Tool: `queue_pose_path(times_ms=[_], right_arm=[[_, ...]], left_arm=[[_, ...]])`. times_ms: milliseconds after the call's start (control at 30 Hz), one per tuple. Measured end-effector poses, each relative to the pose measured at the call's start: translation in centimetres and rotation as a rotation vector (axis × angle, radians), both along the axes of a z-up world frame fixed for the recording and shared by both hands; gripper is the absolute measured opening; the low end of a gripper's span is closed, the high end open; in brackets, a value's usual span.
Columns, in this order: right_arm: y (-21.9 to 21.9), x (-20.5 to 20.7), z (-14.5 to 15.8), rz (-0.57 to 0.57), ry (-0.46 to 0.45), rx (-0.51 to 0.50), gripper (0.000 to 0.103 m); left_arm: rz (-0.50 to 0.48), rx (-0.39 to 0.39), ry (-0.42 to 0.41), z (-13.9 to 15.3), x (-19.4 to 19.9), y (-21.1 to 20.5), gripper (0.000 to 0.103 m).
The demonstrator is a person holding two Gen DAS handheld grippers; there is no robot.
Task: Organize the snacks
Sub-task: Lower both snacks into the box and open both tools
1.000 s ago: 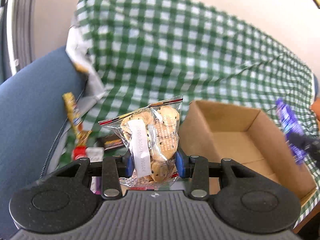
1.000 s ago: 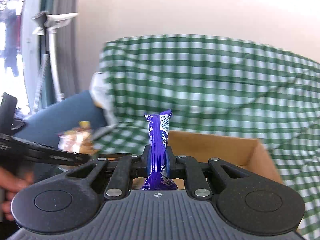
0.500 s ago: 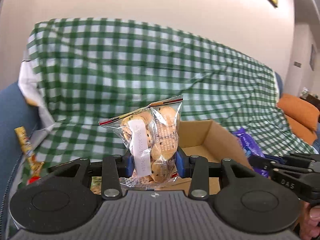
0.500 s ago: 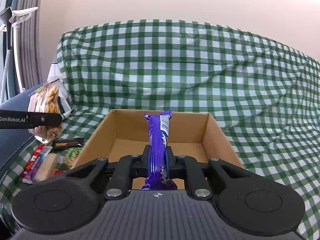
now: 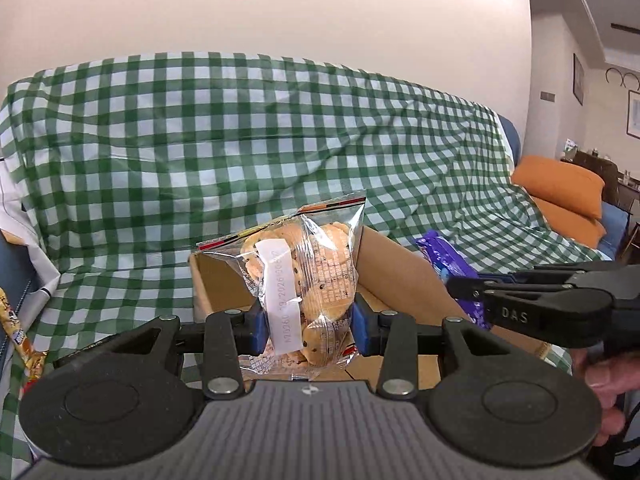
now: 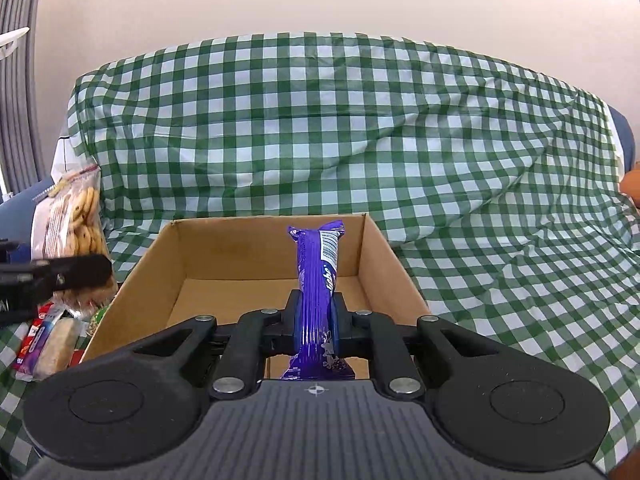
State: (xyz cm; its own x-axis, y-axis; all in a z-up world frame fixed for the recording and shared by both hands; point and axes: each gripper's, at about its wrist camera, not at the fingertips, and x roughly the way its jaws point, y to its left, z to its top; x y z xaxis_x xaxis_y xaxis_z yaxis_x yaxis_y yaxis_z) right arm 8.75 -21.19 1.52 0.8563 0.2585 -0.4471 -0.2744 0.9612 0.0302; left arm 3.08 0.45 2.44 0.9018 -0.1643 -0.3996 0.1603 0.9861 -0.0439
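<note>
At the far left of the right wrist view, a few loose snacks (image 6: 48,340) lie on the green checked cloth (image 6: 320,128) that covers the sofa, among them a pale wrapped bar and a red and purple packet. A yellow wrapper (image 5: 18,336) also shows at the left edge of the left wrist view. Just above those snacks hangs the cookie bag (image 5: 296,284), a clear packet of round chocolate-chip cookies with a white date sticker. The left gripper (image 5: 307,326) is clamped on its lower part, the blue pads pressing in from both sides, and the bag stands upright above the fingers. It sits at the left side of the box, over or just outside the near left wall; the views do not settle which.

In the middle is the cardboard box (image 6: 224,256), open at the top, resting on the cloth, its floor bare as far as the views show.

Over the near edge of the box stands the purple bar (image 6: 318,280), upright with its barcode end uppermost. The right gripper (image 6: 316,326) is closed tight on its lower half, the wrapper pinched thin between the pads.

To the right, in the left wrist view, an orange cushion (image 5: 560,188) lies at the far end of the sofa, and a person's fingers (image 5: 612,376) hold the right gripper's handle.
</note>
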Motion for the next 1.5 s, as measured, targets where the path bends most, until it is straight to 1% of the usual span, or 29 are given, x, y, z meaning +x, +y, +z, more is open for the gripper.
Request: queue_pose_path(times_ms=[233,667,1267,1500], right_arm=[[0.3,0.2,-0.1,-0.012,-0.001,-0.014,0.014],[0.5,0.2,0.0,-0.025,-0.002,-0.023,0.014],[0.5,0.2,0.0,-0.053,-0.009,-0.028,0.014],[0.6,0.2,-0.1,-0.072,-0.009,-0.029,0.014]], left_arm=[[-0.027,0.011,0.003,-0.3,-0.1,-0.9,0.045],[-0.051,0.02,0.005,-0.6,-0.2,-1.2,0.045],[-0.091,0.002,-0.006,-0.5,0.3,-2.5,0.045],[-0.104,-0.007,0.003,-0.5,0.8,-3.3,0.046]])
